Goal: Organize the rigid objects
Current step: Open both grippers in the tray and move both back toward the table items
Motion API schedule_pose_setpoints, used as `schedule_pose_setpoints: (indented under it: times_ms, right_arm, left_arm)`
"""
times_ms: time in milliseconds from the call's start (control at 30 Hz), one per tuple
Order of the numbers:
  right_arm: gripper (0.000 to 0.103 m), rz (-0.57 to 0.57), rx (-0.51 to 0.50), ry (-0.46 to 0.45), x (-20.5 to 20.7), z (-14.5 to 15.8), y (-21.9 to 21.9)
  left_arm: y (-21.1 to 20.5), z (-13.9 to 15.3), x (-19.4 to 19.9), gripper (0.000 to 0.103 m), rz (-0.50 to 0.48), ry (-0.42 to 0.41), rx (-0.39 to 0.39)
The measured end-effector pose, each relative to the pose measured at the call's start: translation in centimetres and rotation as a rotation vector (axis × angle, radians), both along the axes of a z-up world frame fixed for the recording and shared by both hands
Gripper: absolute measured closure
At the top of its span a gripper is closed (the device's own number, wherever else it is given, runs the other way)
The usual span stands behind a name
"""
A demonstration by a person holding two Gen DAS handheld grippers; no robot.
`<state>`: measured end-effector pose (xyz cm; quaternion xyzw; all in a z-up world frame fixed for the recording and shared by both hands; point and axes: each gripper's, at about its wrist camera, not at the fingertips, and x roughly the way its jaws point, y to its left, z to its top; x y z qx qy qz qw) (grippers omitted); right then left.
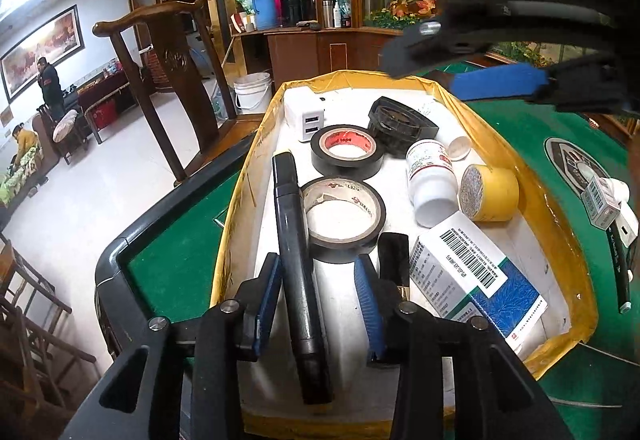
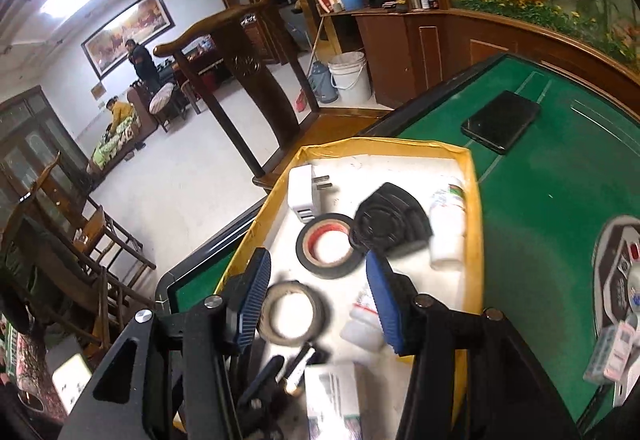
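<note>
A yellow-rimmed white tray (image 1: 240, 199) on the green table holds a long black marker (image 1: 294, 264), two black tape rolls (image 1: 347, 151) (image 1: 343, 217), a white USB charger (image 1: 306, 115), a black round case (image 1: 400, 125), a white pill bottle (image 1: 432, 179), a yellow tape roll (image 1: 490, 191) and a barcoded box (image 1: 472, 276). My left gripper (image 1: 320, 300) is open low over the tray, its blue pads either side of the marker without gripping it. My right gripper (image 2: 316, 300) is open and empty above the tray (image 2: 474, 199); it also shows at the top right of the left wrist view (image 1: 480, 67).
A black phone (image 2: 502, 119) lies on the green felt beyond the tray. A small barcoded box with a white charger (image 1: 606, 199) and a dark pencil (image 1: 618, 264) lie right of the tray. A wooden chair (image 1: 168, 79) stands at the table's far edge.
</note>
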<state>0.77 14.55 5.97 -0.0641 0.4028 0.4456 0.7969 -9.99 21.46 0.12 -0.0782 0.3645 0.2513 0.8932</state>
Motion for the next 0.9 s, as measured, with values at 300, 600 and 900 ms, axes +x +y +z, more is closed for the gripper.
schedule_pose_setpoints:
  times_ms: [300,600,900]
  right_arm:
    - [0.054,-0.041,0.017,-0.006,-0.7,0.1,-5.1]
    - [0.054,-0.18,0.032,-0.044,-0.8,-0.2,-13.6]
    - [0.054,-0.48,0.078,-0.033,0.7,-1.2,-27.3]
  left_arm:
    - [-0.5,0.0,-0.1,0.06,0.001,0.013,0.032]
    - [-1.0,0.2,0.0,0.048,0.012,0.021,0.081]
    - [-1.8,1.0,0.7,0.038,-0.081,0.023,0.064]
